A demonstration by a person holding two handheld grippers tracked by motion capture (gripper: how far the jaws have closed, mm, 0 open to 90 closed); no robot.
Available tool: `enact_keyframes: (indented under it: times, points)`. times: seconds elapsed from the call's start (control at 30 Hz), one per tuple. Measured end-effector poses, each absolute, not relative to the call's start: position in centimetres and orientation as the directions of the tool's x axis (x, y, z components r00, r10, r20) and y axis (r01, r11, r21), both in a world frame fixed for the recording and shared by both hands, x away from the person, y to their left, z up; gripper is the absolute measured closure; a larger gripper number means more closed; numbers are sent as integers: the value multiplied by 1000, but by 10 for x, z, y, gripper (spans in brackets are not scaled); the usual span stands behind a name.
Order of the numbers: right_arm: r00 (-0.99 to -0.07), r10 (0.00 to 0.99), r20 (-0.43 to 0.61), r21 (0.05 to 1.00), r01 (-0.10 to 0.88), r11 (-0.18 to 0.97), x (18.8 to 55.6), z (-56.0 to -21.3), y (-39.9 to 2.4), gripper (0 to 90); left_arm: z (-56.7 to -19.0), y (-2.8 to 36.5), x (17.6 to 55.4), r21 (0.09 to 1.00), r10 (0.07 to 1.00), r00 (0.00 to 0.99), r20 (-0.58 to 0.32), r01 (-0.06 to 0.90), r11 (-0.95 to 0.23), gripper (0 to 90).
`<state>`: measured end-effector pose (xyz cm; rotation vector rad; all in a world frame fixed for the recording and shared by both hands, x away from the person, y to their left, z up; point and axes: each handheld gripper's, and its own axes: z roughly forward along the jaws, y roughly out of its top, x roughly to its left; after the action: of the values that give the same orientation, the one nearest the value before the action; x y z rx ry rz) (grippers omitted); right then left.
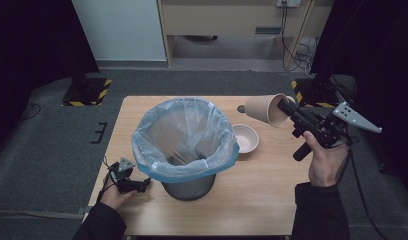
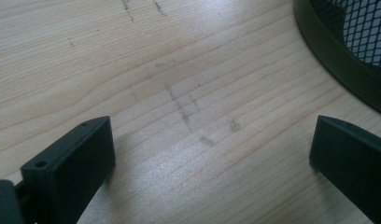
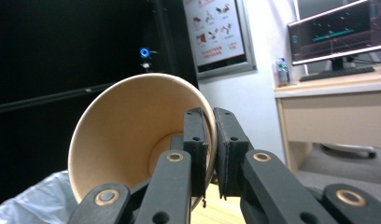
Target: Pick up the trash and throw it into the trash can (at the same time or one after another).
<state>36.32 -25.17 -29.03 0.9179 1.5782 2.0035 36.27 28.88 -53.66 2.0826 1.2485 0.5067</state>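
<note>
A tan paper cup (image 1: 264, 109) hangs on its side above the table's right part, mouth toward my right gripper (image 1: 286, 106), which is shut on its rim. In the right gripper view the cup (image 3: 128, 135) shows its open inside, with one jaw inside the wall and one outside (image 3: 211, 140). A mesh bin (image 1: 188, 186) lined with a clear and blue plastic bag (image 1: 182, 137) stands mid-table, thin sticks inside. My left gripper (image 1: 142, 186) rests on the table at the bin's left foot, jaws open over bare wood (image 2: 207, 140).
A small pale bowl (image 1: 245, 138) sits on the wooden table (image 1: 257, 195) just right of the bin. The bin's dark base rim (image 2: 338, 60) lies close to the left gripper. Dark stands with hazard stripes flank the table's far corners.
</note>
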Motion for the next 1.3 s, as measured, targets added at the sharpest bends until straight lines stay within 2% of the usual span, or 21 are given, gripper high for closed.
enact_keyframes:
  times: [0.43, 1.0, 1.3]
  points:
    - [-742, 638, 205, 964, 41, -262, 356, -281, -234, 846, -537, 289, 363, 700, 882, 472, -2, 631, -336, 0]
    - [-794, 571, 209, 962, 63, -265, 362, -273, -199, 846, -537, 289, 363, 700, 882, 472, -2, 630, -336, 0]
    - [-820, 543, 181, 970, 57, -237, 364, -254, -173, 845, -537, 289, 363, 700, 881, 472, -2, 630, -336, 0]
